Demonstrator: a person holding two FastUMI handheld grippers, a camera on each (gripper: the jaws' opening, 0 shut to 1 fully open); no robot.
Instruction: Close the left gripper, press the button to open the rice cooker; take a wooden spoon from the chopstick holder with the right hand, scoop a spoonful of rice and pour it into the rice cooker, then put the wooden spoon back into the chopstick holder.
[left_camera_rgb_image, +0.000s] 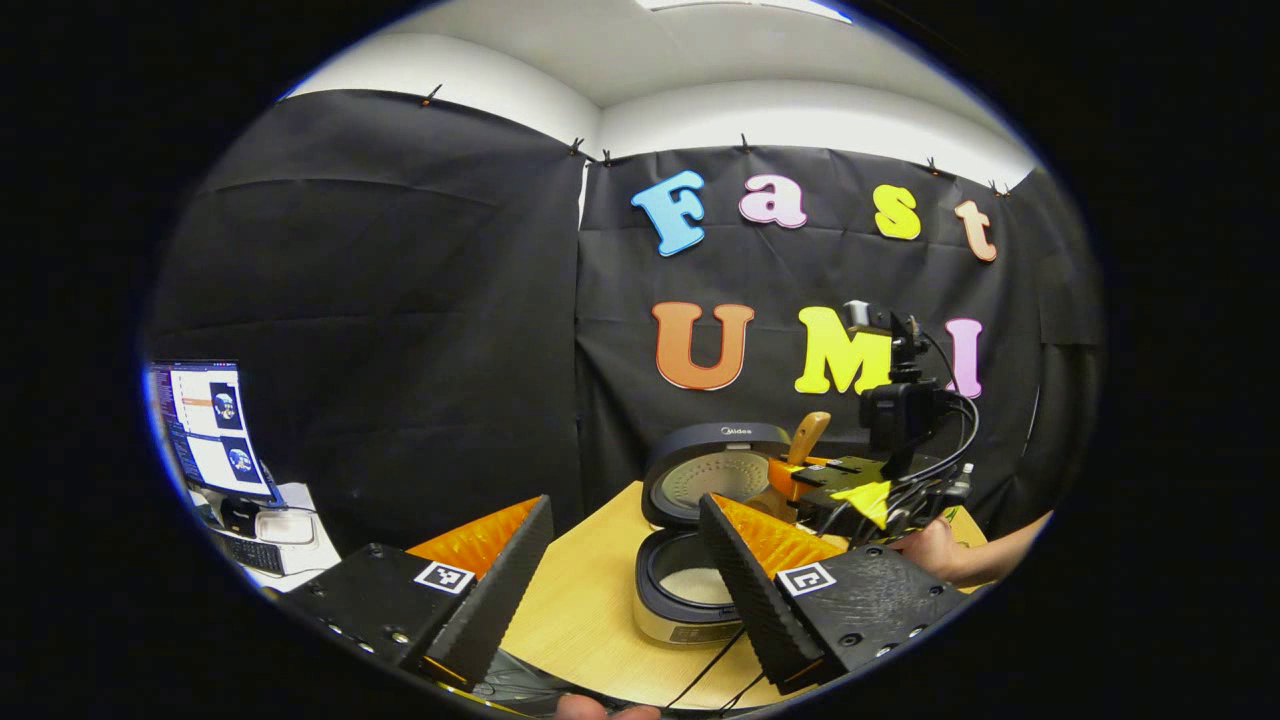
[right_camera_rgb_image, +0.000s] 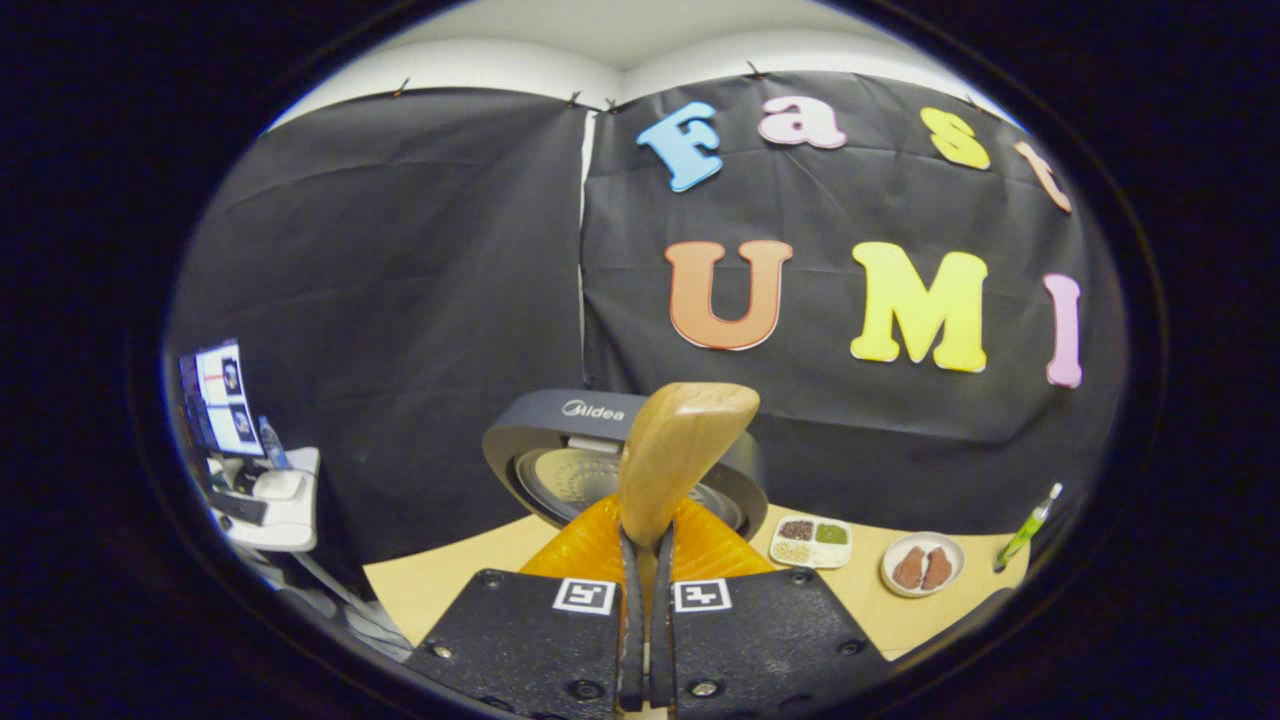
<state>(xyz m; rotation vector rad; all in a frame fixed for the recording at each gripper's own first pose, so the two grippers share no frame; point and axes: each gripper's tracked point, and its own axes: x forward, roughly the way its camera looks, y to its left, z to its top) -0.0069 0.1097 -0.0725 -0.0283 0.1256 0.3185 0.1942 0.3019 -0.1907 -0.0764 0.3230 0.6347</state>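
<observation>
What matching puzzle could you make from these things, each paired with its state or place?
Things:
1. rice cooker
2. wooden spoon
3. left gripper
4. divided dish

States or places:
A. pinched between two shut fingers
B. lid raised, pot showing
C. on the table by the wall, holding grains in compartments
D. fingers spread wide, holding nothing

Pairs: 1-B, 2-A, 3-D, 4-C
</observation>
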